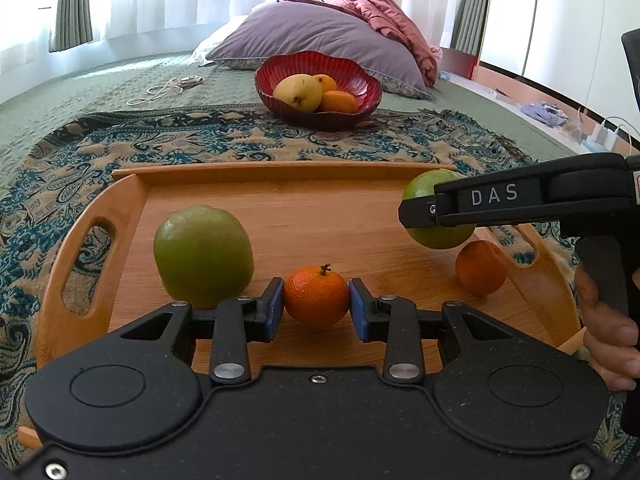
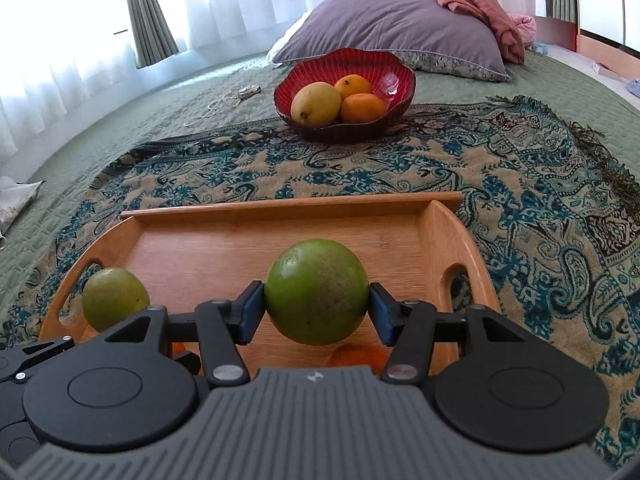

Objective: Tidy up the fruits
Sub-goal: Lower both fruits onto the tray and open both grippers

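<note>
Fruits were split between two spots on the bed: a wooden tray (image 1: 128, 200) up close and a red bowl (image 1: 360, 80) farther back, both on a patterned throw (image 2: 520, 184) spread over the green bedspread (image 1: 120, 76). A purple pillow (image 2: 400, 28) lay behind the bowl, with a pink quilt (image 2: 480, 0) bunched on top of it.

Tray held four fruits. Biggest one, a green mango (image 1: 203, 255), sat free on the tray's left side, just beside the left gripper's fingers. A round green fruit (image 2: 316, 291) was clamped between the right gripper (image 2: 316, 304) pads, lifted off the tray floor, above the tray's right half. In the left view the same fruit showed behind the right gripper's side bar, over a loose orange (image 1: 480, 267) resting near the tray's right handle. A tangerine (image 1: 317, 295) with a short stem was gripped by the left gripper (image 1: 317, 308), blue pads pressed against both sides, at the tray's near-middle; it appeared slightly off the wood, though contact was hard to tell.

Bowl held a yellow mango (image 2: 315, 103) in front left and two oranges (image 2: 363, 107) touching it on the right.

A white cable (image 1: 160, 90) lay on the bedspread left of the bowl, well apart from the tray.
</note>
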`<state>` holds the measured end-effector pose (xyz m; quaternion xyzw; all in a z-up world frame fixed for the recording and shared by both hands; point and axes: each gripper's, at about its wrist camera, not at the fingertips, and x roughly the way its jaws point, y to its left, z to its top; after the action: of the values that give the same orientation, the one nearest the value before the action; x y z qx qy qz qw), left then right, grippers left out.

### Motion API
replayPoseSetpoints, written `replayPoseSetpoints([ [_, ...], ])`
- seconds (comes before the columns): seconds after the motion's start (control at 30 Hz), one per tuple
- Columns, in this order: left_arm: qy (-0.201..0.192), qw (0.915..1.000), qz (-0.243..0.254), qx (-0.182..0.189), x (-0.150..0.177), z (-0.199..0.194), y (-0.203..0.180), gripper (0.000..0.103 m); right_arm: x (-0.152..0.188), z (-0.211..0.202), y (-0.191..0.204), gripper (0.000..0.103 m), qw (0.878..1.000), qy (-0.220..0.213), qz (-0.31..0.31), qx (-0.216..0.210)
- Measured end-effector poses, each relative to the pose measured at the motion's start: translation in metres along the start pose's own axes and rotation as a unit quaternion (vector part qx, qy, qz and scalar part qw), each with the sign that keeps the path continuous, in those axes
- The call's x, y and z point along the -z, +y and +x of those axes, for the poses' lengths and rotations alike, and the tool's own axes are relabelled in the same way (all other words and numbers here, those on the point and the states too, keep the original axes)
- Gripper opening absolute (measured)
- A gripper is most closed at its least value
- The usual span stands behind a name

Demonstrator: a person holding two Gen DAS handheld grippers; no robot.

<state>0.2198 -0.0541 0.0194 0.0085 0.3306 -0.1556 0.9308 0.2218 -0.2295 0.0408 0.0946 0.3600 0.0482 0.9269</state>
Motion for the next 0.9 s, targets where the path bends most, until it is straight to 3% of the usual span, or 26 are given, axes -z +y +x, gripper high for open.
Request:
replayPoseSetpoints([
  [0.9, 0.002, 0.9999, 0.013, -0.009, 0.0016, 0.0023, -0.0026, 0.033, 0.0026, 0.0085, -0.0011, 0.059, 1.0, 0.01, 0.008, 0.002],
])
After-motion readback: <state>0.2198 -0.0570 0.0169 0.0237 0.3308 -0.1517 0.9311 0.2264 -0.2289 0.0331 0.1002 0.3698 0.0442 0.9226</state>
